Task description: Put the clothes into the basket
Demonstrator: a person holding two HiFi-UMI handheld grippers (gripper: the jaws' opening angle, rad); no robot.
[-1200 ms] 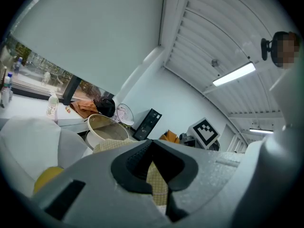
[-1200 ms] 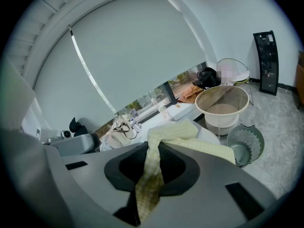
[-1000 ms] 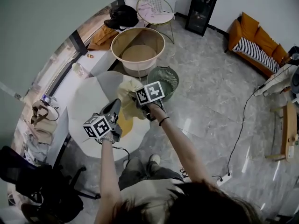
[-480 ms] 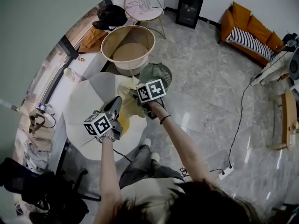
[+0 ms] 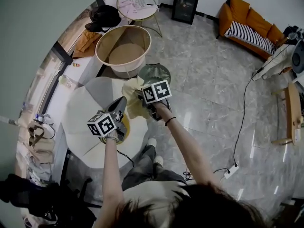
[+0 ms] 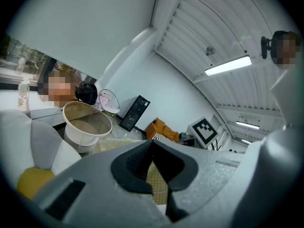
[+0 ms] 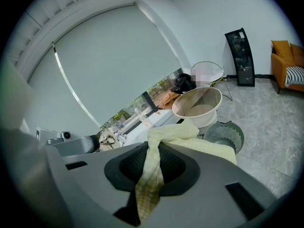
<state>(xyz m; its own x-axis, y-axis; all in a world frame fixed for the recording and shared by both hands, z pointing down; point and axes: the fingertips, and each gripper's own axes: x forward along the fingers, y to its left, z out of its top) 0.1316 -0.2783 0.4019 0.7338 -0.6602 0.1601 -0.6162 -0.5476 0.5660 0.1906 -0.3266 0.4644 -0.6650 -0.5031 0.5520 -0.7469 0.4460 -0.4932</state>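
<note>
**Two claws pinch one yellow cloth**

The left claw [image 6: 153,144] and the right claw [image 7: 151,148] are each closed on the soft, checked yellow cloth [image 7: 190,134], which is bunched in folds; it hangs over the two o'clock edge of the round white desk [image 5: 88,113]; the round green mesh basket [image 5: 156,70] stands near, at one o'clock.

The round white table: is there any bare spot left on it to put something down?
Yes. The table is bare on its left side, from the left gripper out to the white counter. The wide basket looks empty too. The far edge is crowded: left gripper and right gripper pinch the yellow cloth there, beside the green mesh bin.
</note>
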